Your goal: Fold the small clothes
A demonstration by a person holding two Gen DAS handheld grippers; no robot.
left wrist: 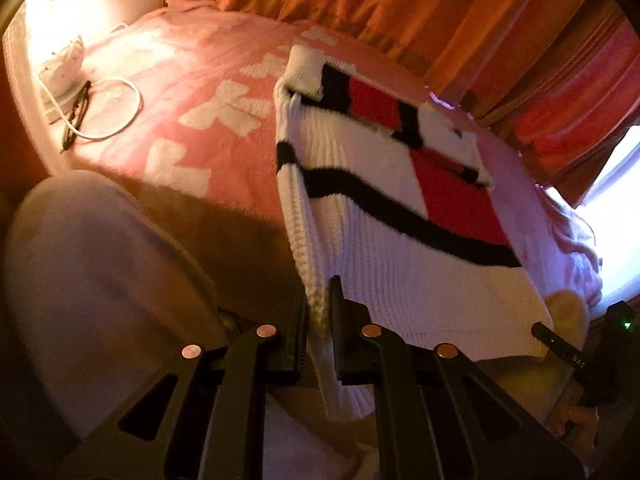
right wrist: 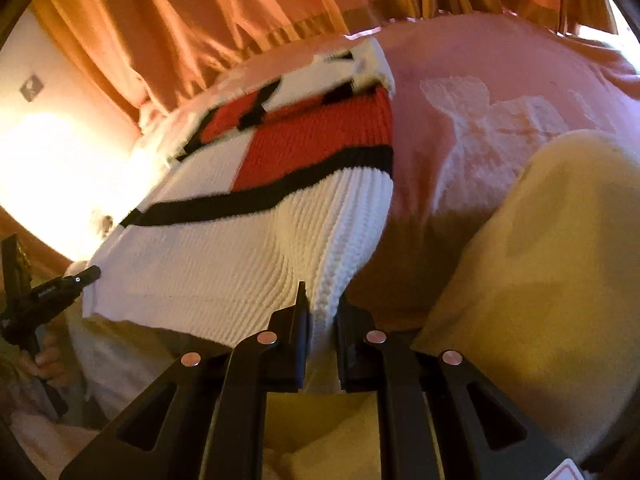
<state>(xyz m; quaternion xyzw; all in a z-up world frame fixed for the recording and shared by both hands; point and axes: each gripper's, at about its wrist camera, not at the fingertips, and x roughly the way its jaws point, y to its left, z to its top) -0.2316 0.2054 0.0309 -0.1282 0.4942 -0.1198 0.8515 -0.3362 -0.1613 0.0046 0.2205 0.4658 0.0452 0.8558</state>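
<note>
A white knit sweater (left wrist: 400, 248) with black stripes and red blocks lies spread on a pink bedspread (left wrist: 192, 92). My left gripper (left wrist: 319, 312) is shut on the sweater's near left hem corner. My right gripper (right wrist: 322, 312) is shut on the sweater's (right wrist: 240, 248) near right hem corner. Both corners are lifted slightly off the bed, and the hem hangs between the fingers. A sleeve is folded across the sweater's far end. The other gripper shows at each view's edge (left wrist: 580, 356) (right wrist: 32, 304).
The bedspread (right wrist: 500, 120) has white bow patterns. Orange curtains (left wrist: 400, 8) hang behind the bed. A white cable (left wrist: 120, 108), glasses and a white object lie at the far left of the bed. The person's knees (left wrist: 92, 272) (right wrist: 540, 260) are at the near edge.
</note>
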